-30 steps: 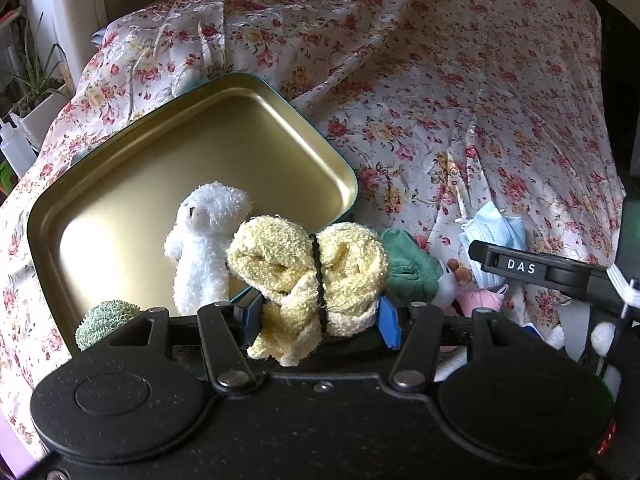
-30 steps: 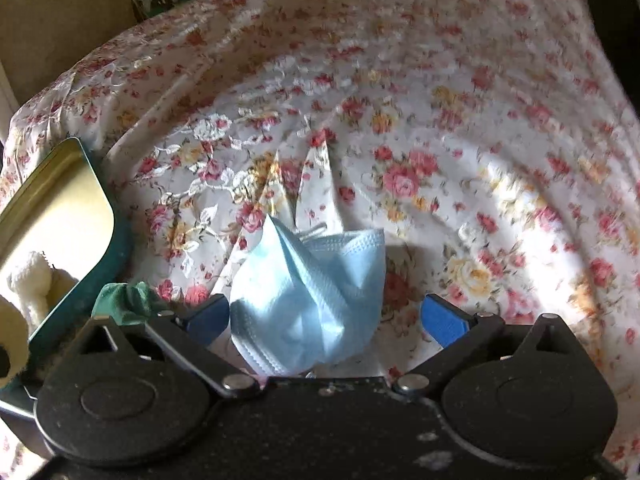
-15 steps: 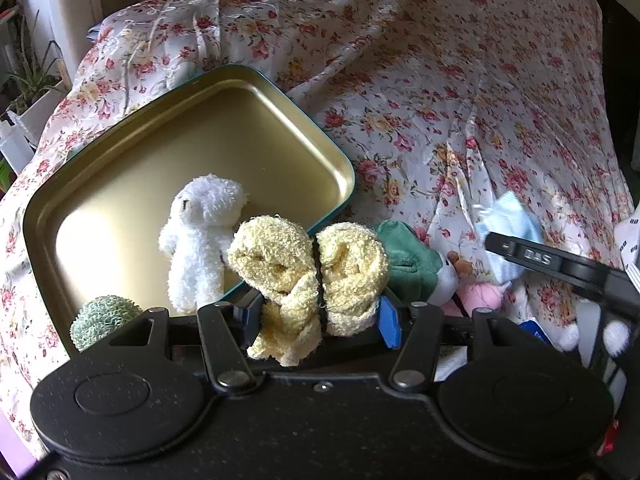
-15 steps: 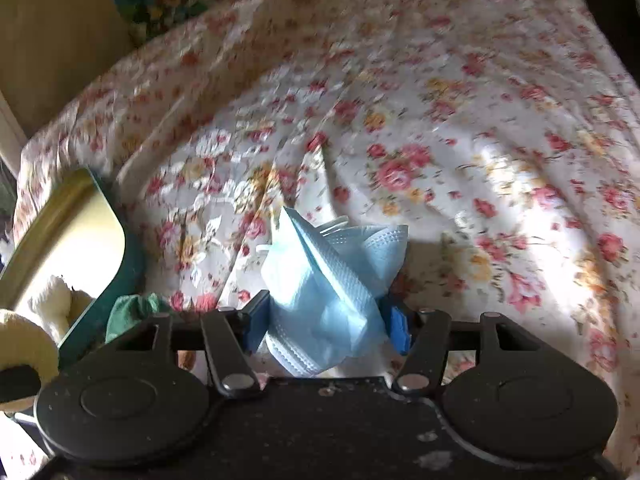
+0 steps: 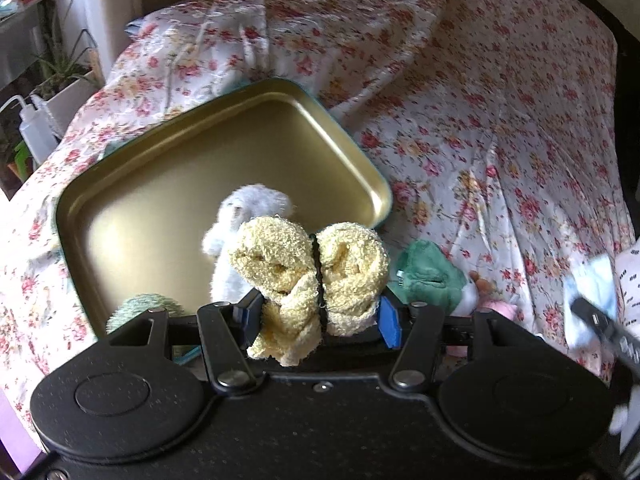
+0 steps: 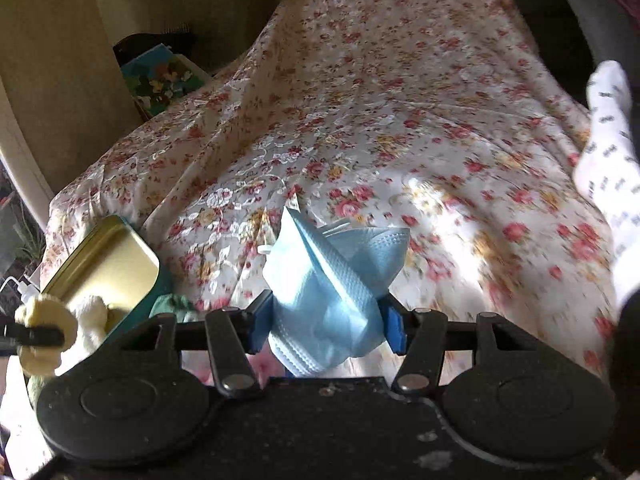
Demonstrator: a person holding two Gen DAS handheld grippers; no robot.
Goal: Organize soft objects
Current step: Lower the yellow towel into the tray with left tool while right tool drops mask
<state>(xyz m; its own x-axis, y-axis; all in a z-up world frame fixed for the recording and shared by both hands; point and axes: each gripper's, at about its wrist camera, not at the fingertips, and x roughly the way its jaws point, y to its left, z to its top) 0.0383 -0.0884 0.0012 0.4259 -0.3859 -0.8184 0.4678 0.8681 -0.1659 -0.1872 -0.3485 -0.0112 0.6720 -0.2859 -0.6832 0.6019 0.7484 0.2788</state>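
Note:
My left gripper [image 5: 318, 312] is shut on a yellow fuzzy cloth bundle [image 5: 308, 264] tied with a black band, held above the near edge of a gold tin tray [image 5: 168, 168]. A white plush toy [image 5: 244, 216] stands in the tray and a green fuzzy ball [image 5: 148, 308] sits at its near edge. My right gripper [image 6: 326, 326] is shut on a blue face mask [image 6: 328, 276], lifted over the flowered sheet. The tray [image 6: 108, 252] and the yellow bundle [image 6: 44, 332] show at the left of the right wrist view.
A green soft toy [image 5: 428, 272] and a pink one [image 5: 496, 308] lie on the flowered sheet [image 5: 480, 120] right of the tray. A white patterned sock [image 6: 608, 184] is at the right. A squeeze bottle [image 5: 34, 128] and plants stand off the bed's left side.
My right gripper closed on the blue mask and lifted it up and back from the sheet. My left gripper rose a little with the yellow bundle.

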